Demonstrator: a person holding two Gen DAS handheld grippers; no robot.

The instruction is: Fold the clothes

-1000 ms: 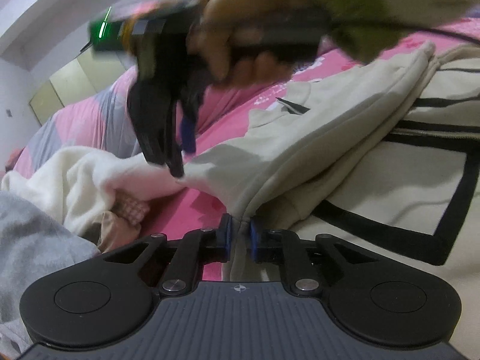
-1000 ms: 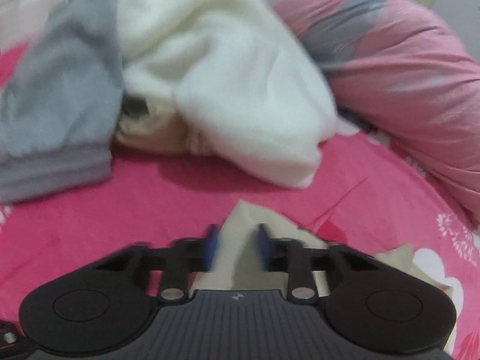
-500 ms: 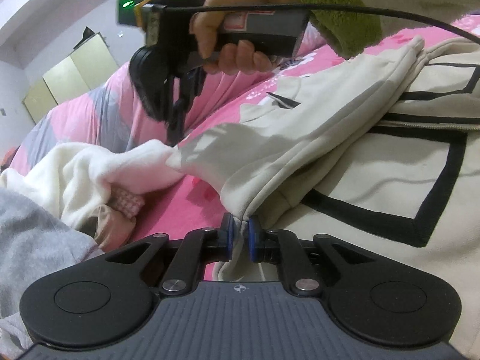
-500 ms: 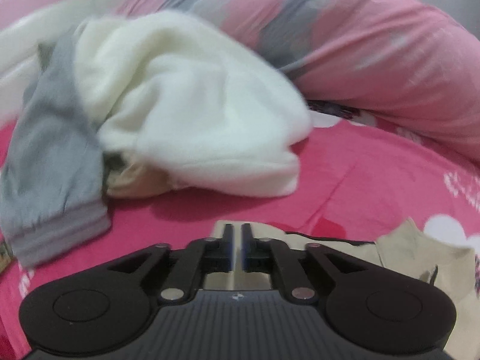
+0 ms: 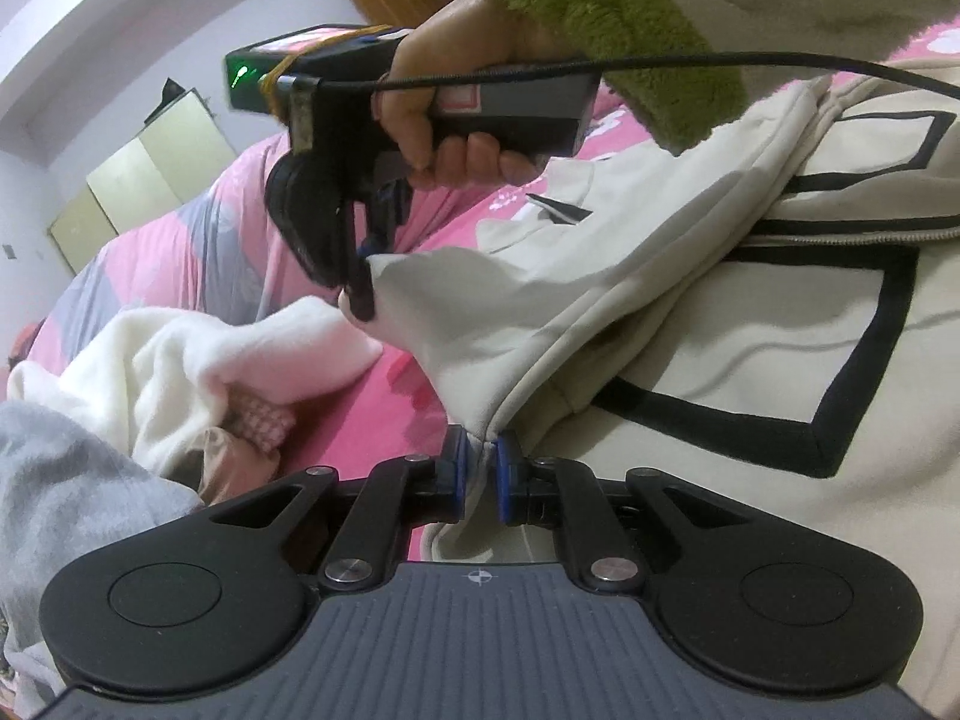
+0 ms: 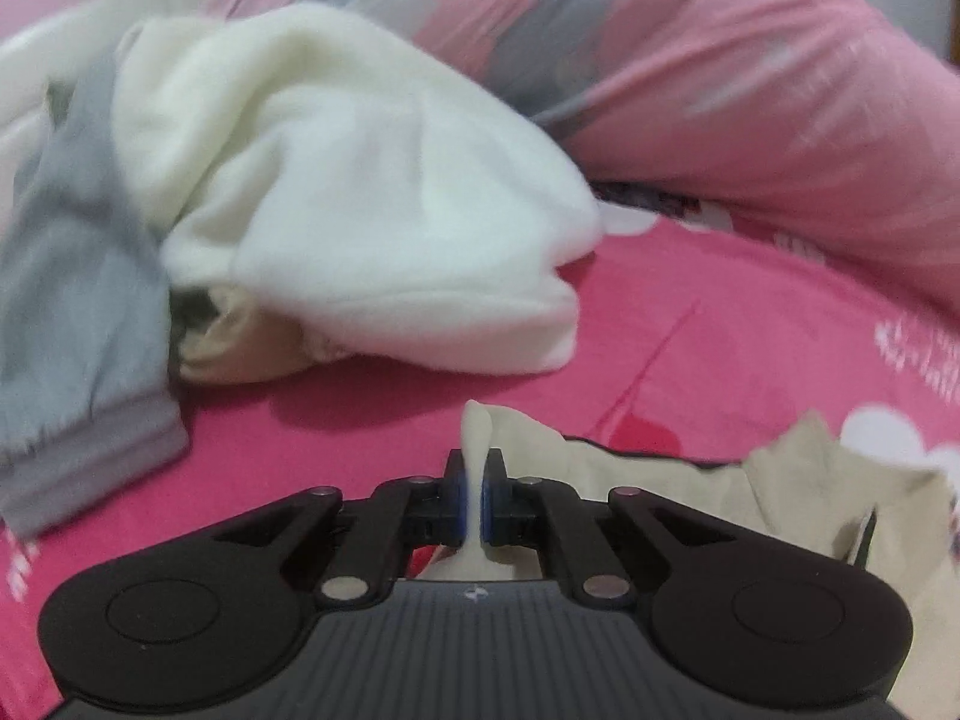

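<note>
Lifted higher than a second ago: right gripper (image 5: 363, 282), now pinched tight on a corner of the cream jacket (image 5: 690, 324), pulling it clear of the pink bedsheet (image 6: 372, 420). Left gripper (image 5: 478, 468) likewise closed on the jacket's lower edge. Jacket spread across the bed, black-outlined. Beside it, heaped: white fleece (image 6: 360, 180), grey garment (image 6: 78, 276).

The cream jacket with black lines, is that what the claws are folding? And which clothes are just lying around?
Part of the job:
- cream jacket
- left claw, shut on its edge
- right claw, shut on another corner

Just lying about:
- white fleece
- grey garment
- tan garment under the fleece
- pink-and-grey quilt
</note>
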